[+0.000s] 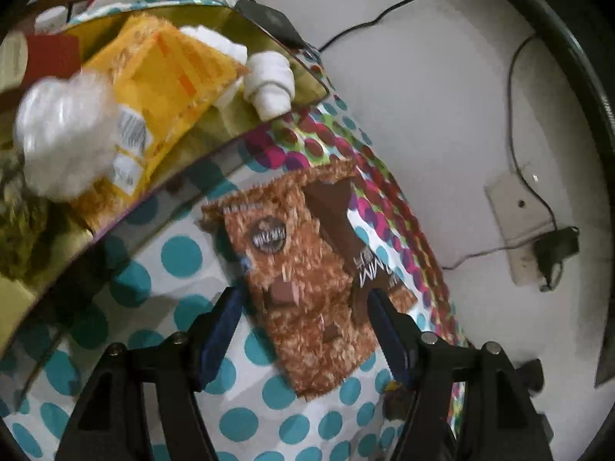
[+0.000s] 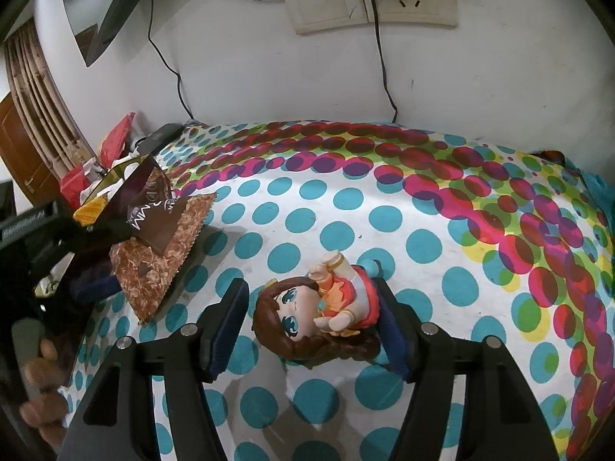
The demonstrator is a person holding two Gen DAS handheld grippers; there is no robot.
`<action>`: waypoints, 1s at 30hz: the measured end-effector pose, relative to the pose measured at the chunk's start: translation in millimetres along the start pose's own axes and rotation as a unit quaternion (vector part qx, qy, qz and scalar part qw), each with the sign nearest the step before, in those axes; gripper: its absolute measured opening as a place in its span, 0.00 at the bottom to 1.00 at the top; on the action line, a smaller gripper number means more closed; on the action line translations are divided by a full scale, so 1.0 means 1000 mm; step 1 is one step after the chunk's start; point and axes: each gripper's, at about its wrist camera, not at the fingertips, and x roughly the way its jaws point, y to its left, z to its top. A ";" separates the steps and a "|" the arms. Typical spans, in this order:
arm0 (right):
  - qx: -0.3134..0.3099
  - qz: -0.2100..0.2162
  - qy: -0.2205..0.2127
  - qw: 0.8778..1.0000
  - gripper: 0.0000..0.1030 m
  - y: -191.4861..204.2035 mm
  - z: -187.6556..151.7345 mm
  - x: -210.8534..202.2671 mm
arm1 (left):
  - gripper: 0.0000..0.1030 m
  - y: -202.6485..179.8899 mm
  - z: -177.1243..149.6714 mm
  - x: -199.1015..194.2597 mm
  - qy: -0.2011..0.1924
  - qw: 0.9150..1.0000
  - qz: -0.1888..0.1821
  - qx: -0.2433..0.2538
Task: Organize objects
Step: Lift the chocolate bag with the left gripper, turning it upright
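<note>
gold box (image 1: pixel 269 34) holding yellow packet (image 1: pixel 165 77), left tongs (image 1: pixel 303 322) gripping brown packet (image 1: pixel 307 280), right tongs (image 2: pixel 313 319) spread around doll (image 2: pixel 323 307)

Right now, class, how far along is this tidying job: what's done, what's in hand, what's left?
Done: a yellow packet and white items already lie in the box. In hand: the left hand-held gripper appears to be holding the brown snack packet above the cloth. Left: the doll lies between the open right hand-held gripper, ungrasped.
</note>
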 end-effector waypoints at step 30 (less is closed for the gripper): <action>-0.010 -0.008 0.004 1.000 0.64 0.004 -0.002 0.002 | 0.38 -0.042 0.009 0.041 -0.048 0.990 -0.044 0.122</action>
